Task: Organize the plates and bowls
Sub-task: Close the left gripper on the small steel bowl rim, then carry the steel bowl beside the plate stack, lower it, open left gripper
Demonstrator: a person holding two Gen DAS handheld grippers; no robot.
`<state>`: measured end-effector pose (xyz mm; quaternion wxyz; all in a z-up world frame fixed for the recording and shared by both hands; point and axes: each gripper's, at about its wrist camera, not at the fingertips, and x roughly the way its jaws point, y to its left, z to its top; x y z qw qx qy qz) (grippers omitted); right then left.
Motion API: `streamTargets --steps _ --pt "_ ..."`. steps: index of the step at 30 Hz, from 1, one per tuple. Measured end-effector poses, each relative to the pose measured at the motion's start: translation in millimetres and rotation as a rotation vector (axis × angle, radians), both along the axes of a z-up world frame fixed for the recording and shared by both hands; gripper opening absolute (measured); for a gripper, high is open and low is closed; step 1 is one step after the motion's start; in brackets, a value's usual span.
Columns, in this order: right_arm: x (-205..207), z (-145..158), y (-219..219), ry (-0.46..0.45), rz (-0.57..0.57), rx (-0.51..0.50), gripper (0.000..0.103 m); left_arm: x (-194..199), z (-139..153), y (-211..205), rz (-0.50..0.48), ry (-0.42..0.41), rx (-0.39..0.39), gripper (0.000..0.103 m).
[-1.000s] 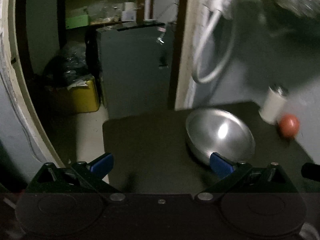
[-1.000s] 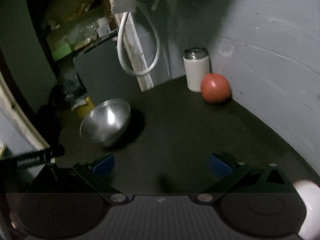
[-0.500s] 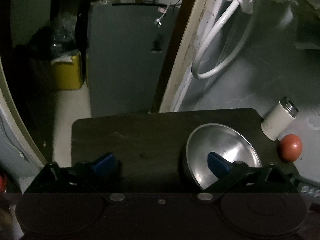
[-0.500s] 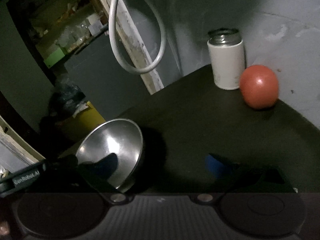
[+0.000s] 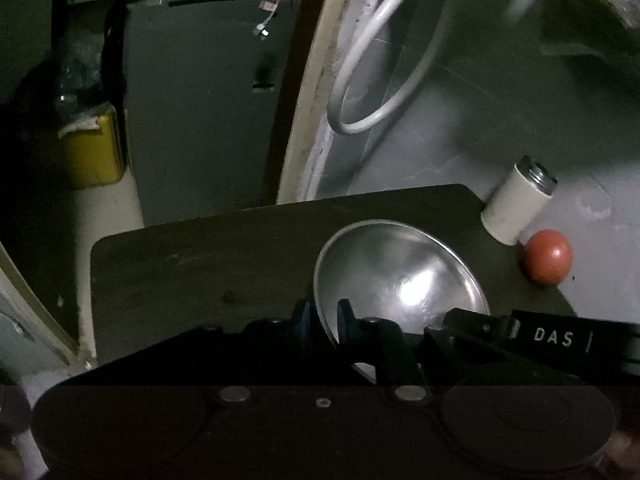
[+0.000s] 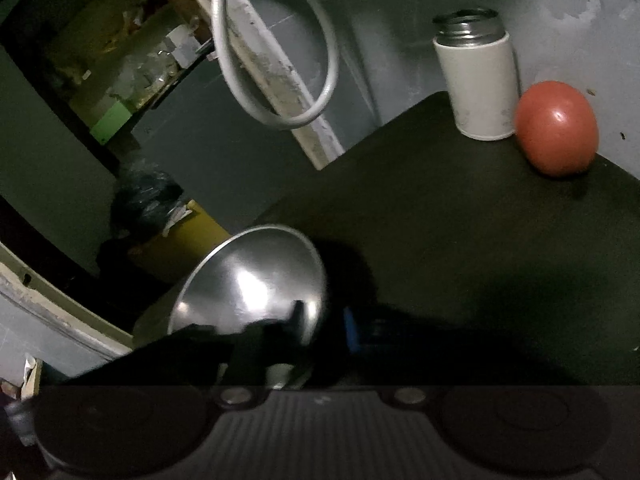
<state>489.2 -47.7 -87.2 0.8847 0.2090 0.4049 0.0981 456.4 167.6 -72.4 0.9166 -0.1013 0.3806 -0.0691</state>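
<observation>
A shiny steel bowl (image 5: 400,280) sits on the dark table (image 5: 200,264). My left gripper (image 5: 322,318) is shut on the bowl's near left rim, one blue pad outside and one inside. In the right wrist view the same bowl (image 6: 248,280) is tilted, and my right gripper (image 6: 322,322) is shut on its right rim. The right gripper's black body marked DAS (image 5: 552,338) shows at the right of the left wrist view.
A white steel-topped canister (image 6: 478,84) and a red tomato (image 6: 556,128) stand at the table's far corner against the grey wall. A white hose loop (image 5: 380,60) hangs beside a door frame. A grey cabinet (image 5: 200,100) and yellow bin (image 5: 92,152) stand beyond the table.
Both grippers went from wide open to shut on opposite sides of the bowl's rim. The right gripper moved in closer to the bowl, which now looks tilted.
</observation>
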Motion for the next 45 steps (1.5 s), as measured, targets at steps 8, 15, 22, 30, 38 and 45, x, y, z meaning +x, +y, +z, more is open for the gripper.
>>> streamTargets --steps 8,15,22,30,38,45 --pt "-38 18 -22 -0.025 0.01 0.048 0.016 -42 29 -9 -0.013 -0.044 -0.041 0.015" --pt "-111 49 -69 -0.047 0.032 0.063 0.016 -115 60 -43 -0.057 -0.047 -0.099 0.015" --pt "-203 61 -134 0.022 -0.012 0.023 0.016 -193 62 -105 -0.179 0.016 -0.114 0.015" --pt "-302 54 -188 0.133 -0.111 -0.007 0.016 -260 47 -157 -0.313 0.131 -0.104 0.015" --pt "-350 34 -209 0.204 -0.144 0.016 0.017 -293 30 -180 -0.37 0.215 -0.061 0.015" --pt "-363 20 -215 0.238 -0.131 0.05 0.017 -292 24 -192 -0.367 0.246 -0.003 0.015"
